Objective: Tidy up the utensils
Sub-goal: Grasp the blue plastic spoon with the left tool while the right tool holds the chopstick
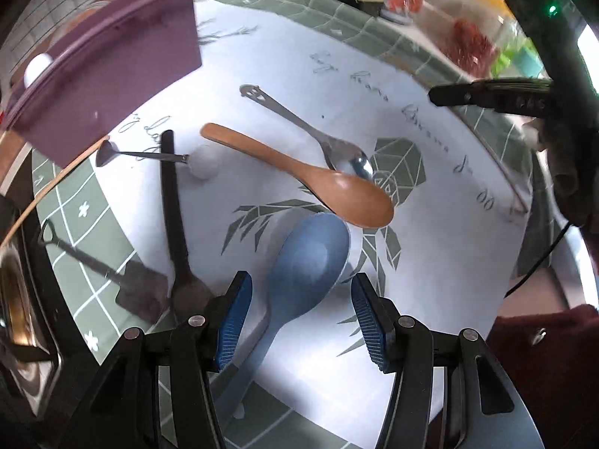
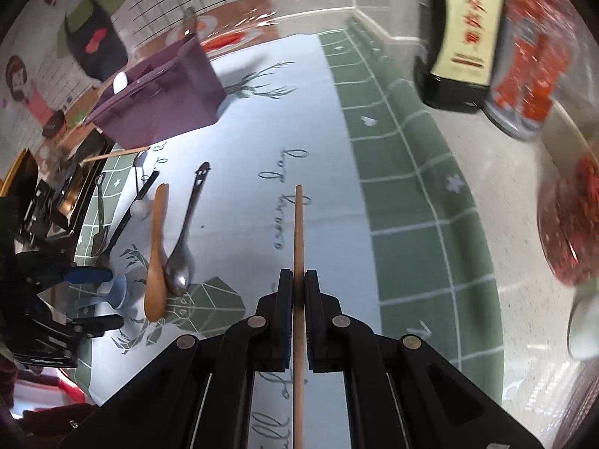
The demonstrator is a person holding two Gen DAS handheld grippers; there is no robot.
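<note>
A white cloth with green leaf print and script [image 1: 284, 86] is laid over a green gridded mat [image 2: 411, 202], and the utensils are scattered on it. In the left wrist view, the left gripper [image 1: 301, 323] is seen with its blue-padded jaws standing apart, a blue plastic spoon [image 1: 299, 273] lying between them with no pad touching it. A wooden spoon [image 1: 299, 176] lies at 12 o'clock from the blue spoon, its bowl resting over the bowl of a steel spoon [image 1: 310, 134]. A small spoon with a white ball end [image 1: 157, 157] is crossed by a long black spoon [image 1: 174, 217] at 10 o'clock from the left gripper; a dark shovel-shaped spoon [image 1: 112, 277] lies at 9 o'clock. A purple holder [image 1: 112, 75] stands at 11 o'clock, utensils already in it. In the right wrist view, the right gripper [image 2: 298, 310] is clamped on a wooden chopstick [image 2: 298, 232], which runs lengthwise between the pads toward 12 o'clock. A second chopstick [image 2: 112, 156] lies at the holder's base. A dark bottle [image 2: 464, 33] and red-filled jars [image 2: 531, 48] are grouped at 1 o'clock
</note>
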